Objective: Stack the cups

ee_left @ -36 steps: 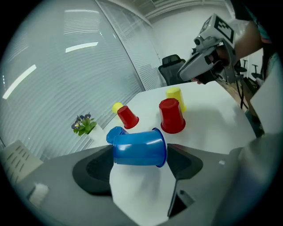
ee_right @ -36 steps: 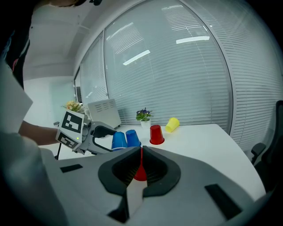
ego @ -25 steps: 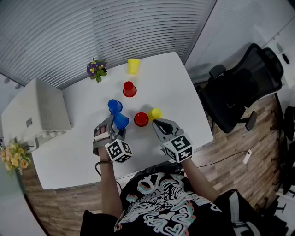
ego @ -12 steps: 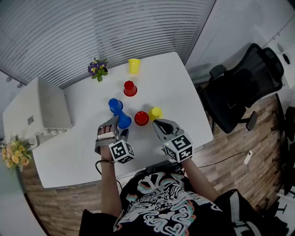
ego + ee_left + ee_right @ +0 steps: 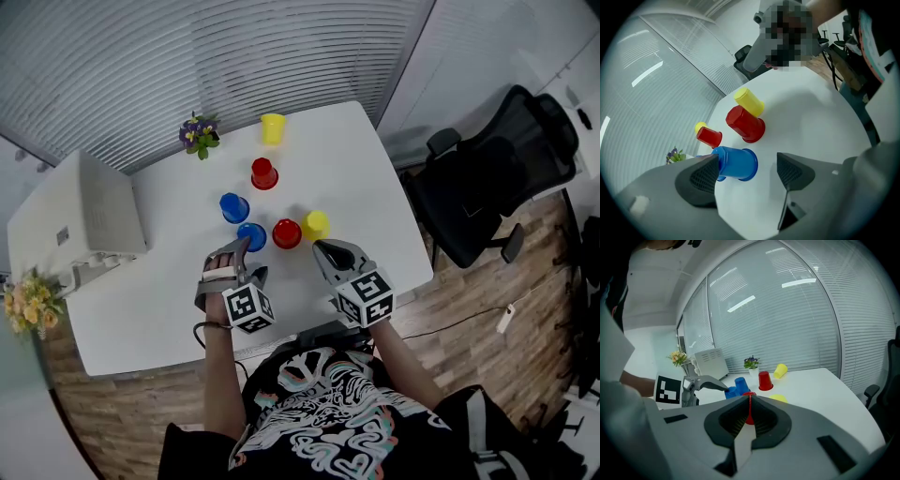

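Blue cup [image 5: 736,163] stood just beyond the spread, empty jaws of the left gripper [image 5: 747,171]. The right gripper [image 5: 750,401] was clenched on nothing, with a red cup [image 5: 287,232] ahead of its tips. No cup seemed stacked yet, so I judged nearly all the work remained.

Blue cup [image 5: 736,163] — smooth plastic, faint gloss. Table [image 5: 366,178]: white, smooth, matt. Left gripper [image 5: 747,164] pads [image 5: 702,176] — matt grey, cross-hatched texture. Floor [image 5: 487,309]: wood-grain planks.

White table [image 5: 375,187]: blue cups [image 5: 233,207], red cups [image 5: 263,173], yellow cups [image 5: 316,224], potted flowers [image 5: 196,134].
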`<state>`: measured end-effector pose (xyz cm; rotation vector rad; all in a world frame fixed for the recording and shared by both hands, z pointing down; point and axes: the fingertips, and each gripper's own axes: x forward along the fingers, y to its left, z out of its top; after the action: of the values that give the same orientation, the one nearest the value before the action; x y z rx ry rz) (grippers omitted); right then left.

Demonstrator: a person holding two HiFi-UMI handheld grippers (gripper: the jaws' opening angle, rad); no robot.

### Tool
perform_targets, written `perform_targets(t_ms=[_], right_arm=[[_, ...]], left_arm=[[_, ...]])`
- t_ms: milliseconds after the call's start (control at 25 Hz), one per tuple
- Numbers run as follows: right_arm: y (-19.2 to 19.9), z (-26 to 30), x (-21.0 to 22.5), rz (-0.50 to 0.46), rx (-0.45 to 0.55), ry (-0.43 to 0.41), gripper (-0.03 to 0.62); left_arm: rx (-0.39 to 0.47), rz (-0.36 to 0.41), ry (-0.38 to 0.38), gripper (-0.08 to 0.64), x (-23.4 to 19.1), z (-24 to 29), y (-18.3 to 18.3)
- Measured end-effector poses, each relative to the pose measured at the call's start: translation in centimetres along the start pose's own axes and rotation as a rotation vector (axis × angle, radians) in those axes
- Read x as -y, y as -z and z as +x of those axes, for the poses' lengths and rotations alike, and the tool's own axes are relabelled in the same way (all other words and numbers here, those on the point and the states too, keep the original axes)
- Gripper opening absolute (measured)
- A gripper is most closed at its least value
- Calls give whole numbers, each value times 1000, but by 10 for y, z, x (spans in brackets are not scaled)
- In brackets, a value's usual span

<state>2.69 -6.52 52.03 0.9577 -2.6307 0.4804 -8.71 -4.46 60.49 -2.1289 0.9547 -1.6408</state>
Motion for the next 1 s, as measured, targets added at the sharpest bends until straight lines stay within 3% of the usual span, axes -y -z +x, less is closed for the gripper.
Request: perform_targets(t_ms=[1000], right_arm=[[-9,-4,-7,10,30,-12,14]], left_arm=[[113,-122,86,376,10,-14,-22]])
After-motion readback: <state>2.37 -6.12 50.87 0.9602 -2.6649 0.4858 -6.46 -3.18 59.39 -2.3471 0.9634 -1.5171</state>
